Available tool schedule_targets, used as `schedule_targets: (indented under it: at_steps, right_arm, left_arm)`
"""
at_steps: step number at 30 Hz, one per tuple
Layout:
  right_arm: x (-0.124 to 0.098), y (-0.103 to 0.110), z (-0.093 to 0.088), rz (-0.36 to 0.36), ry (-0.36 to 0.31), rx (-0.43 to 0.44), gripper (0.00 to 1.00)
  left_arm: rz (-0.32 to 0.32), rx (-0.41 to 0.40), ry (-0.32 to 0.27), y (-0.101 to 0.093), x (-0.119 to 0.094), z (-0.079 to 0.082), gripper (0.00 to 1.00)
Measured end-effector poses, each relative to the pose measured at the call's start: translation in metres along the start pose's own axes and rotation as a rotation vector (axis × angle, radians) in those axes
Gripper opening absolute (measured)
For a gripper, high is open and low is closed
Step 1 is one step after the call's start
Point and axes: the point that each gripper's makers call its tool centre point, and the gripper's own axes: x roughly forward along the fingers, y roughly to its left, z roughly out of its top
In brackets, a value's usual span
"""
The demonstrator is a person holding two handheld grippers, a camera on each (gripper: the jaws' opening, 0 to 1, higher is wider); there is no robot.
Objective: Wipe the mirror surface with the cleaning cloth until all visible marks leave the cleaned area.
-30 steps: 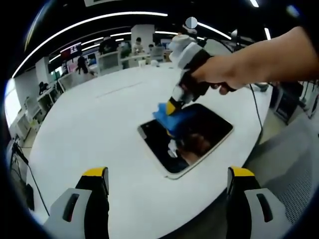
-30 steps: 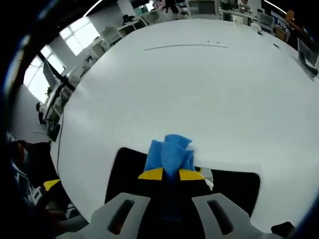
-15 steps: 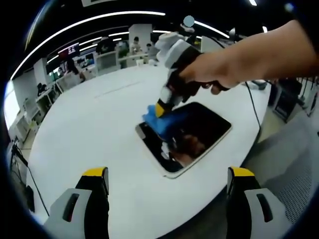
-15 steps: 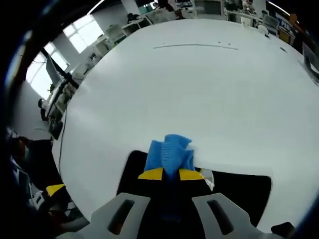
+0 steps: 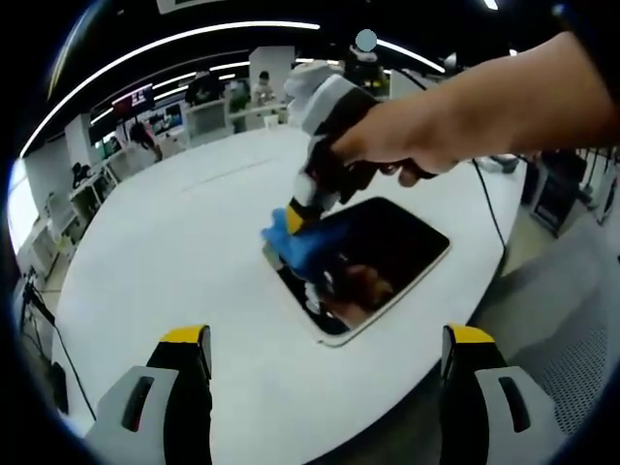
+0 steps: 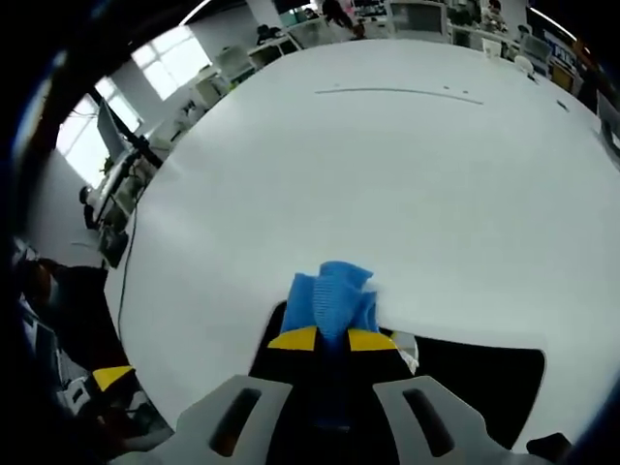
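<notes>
Right gripper [image 6: 331,339] clamps blue cloth [image 6: 330,296] at mirror [image 5: 373,257] edge; left gripper [image 5: 325,339] jaws apart; no legible writing

Left gripper view high and back over the white table [image 5: 174,242], right gripper view close above it, both sharing the mirror [image 5: 373,262]

A big white table [image 5: 174,242] spreads across both views, a thin dark line [image 6: 387,92] marked across its far part. Beyond it stand desks [image 5: 218,116] with people (too small to make out), ceiling light strips [image 5: 184,37] and bright windows [image 6: 165,58].
</notes>
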Motion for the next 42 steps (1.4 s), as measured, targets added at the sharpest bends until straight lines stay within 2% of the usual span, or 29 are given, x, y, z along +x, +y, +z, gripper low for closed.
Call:
schedule_targets:
  at_steps: [11, 24, 30, 42]
  right_arm:
    - [0.004, 0.015, 0.004, 0.012, -0.006, -0.017, 0.04]
    - [0.002, 0.016, 0.003, 0.018, 0.000, -0.026, 0.03]
    - [-0.001, 0.020, -0.003, 0.019, 0.002, -0.067, 0.03]
    - [-0.003, 0.024, -0.012, 0.036, 0.001, -0.058, 0.03]
  left_arm:
    - [0.005, 0.006, 0.004, 0.001, 0.002, -0.001, 1.00]
    - [0.014, 0.005, 0.006, 0.004, 0.003, -0.002, 1.00]
    - [0.017, 0.009, 0.011, 0.005, 0.002, -0.003, 1.00]
    - [0.017, 0.010, 0.013, 0.004, 0.002, -0.003, 1.00]
